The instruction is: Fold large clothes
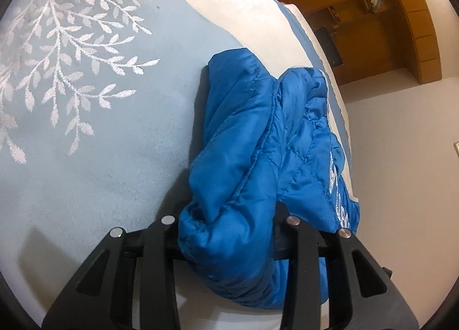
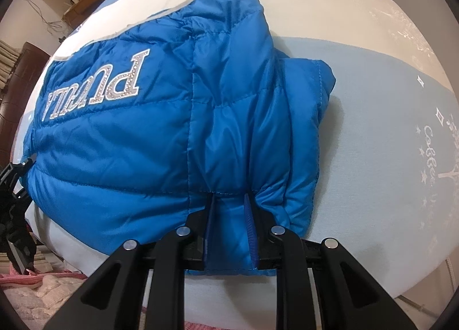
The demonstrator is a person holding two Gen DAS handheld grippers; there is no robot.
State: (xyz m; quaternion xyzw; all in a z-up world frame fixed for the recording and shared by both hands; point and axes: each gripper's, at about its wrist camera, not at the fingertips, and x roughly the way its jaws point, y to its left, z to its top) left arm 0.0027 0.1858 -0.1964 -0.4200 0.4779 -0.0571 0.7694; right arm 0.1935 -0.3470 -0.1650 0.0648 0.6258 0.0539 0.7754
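Covering most of both views is a bed (image 1: 94, 143) with a pale blue spread stitched with white leafy branches and a cream band along its edge. On it, near that edge, lies a bright blue quilted puffer jacket (image 2: 137, 135), bunched into a thick bundle with silver sparkly lettering across one panel. Beyond the bed are wooden cabinets (image 1: 387, 5) and a pale floor. The right gripper (image 2: 229, 201) points steeply down at the near hem and is clamped on a pinch of the jacket, its black fingers and blue ribbed pads (image 2: 249, 215) pressing the fabric between them. The left gripper (image 1: 229, 215) comes in at a shallower angle; a fat roll of jacket fills the space between its black fingers and hides the tips, and the jaws look closed onto that roll, though the contact itself is covered by cloth. This appears to be the moment of taking hold before a fold. To do it well, both grips should catch all layers of the slippery padded shell rather than just the outer skin, and stay near matching points on the edge. Lifting both hands together and level would likely keep the fold line straight; a lopsided pull risks twisting the bundle or dragging it off the bed's edge.
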